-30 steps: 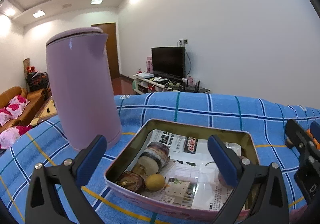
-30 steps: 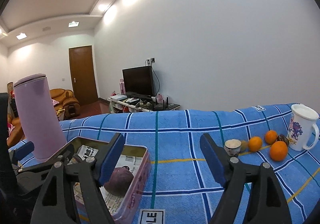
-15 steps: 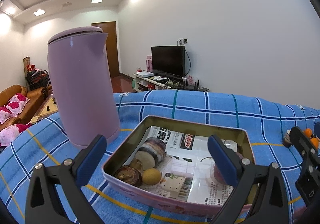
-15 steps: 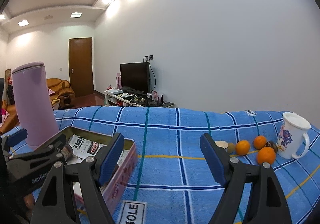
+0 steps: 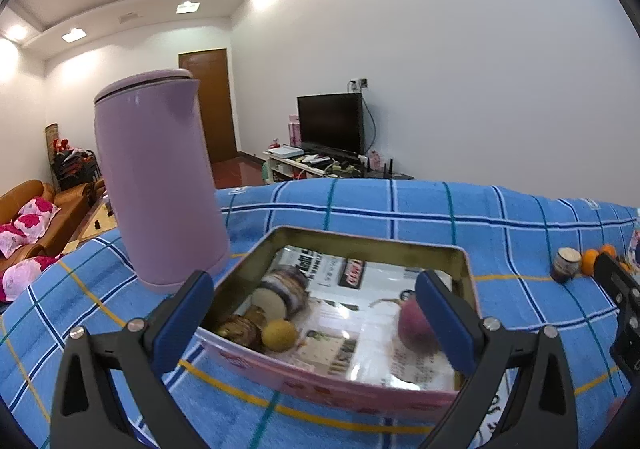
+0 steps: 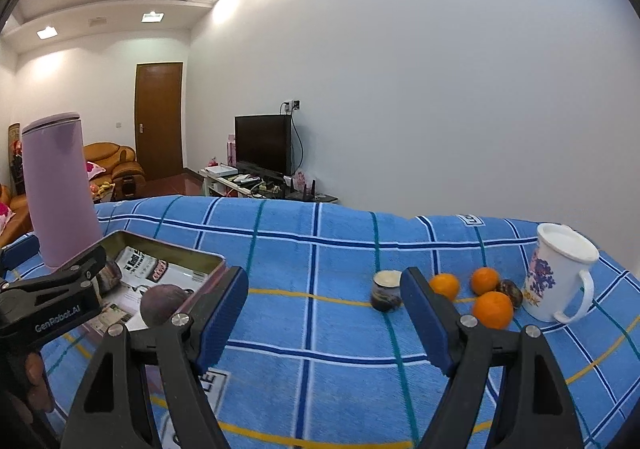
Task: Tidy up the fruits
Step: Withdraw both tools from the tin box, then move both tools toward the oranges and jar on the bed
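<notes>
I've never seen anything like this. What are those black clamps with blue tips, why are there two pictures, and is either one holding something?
There is no robot here: a person holds a two-finger clamp in each hand, and a small wide-angle camera on each looks forward along its fingers. One picture is from the left gripper, the other from the right gripper. Both stand open and hold nothing.

Below is a blue checked cloth. On it stand a purple kettle and a metal tin lined with printed paper, with several fruits already inside. Off to the right lie three oranges, a dark fruit, a cut piece of fruit and a white mug. The job is sorting the fruit.
</notes>
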The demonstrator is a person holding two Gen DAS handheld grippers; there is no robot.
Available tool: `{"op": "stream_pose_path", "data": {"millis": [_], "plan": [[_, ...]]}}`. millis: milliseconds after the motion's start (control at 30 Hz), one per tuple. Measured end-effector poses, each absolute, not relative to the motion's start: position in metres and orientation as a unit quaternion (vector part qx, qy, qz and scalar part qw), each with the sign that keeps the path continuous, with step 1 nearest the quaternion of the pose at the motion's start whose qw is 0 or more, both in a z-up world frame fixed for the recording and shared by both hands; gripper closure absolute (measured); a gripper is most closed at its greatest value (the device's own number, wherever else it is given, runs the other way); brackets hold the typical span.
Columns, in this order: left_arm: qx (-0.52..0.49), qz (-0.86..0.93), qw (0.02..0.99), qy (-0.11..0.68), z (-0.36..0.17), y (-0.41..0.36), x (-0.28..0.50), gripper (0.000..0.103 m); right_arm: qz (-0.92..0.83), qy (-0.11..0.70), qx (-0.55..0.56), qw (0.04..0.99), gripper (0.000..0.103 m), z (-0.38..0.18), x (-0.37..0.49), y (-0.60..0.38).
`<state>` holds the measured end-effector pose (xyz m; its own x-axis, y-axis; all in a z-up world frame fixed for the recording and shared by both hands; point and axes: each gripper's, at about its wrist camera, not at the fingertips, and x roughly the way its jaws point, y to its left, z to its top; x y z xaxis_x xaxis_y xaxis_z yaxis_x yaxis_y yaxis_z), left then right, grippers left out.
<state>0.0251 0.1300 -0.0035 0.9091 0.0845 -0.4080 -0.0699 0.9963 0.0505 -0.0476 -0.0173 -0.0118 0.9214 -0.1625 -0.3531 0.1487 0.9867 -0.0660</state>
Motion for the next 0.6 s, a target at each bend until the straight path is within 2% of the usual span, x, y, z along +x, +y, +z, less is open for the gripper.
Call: {"op": "stream_pose_path", "data": {"millis": [600], "plan": [[0.082,-0.033,0.969,0.230,-0.005,0.046,-0.001,0.000,-0.115,0.241,0.031,0.963,0.024,-0.018,-0.062,-0.102]]}}
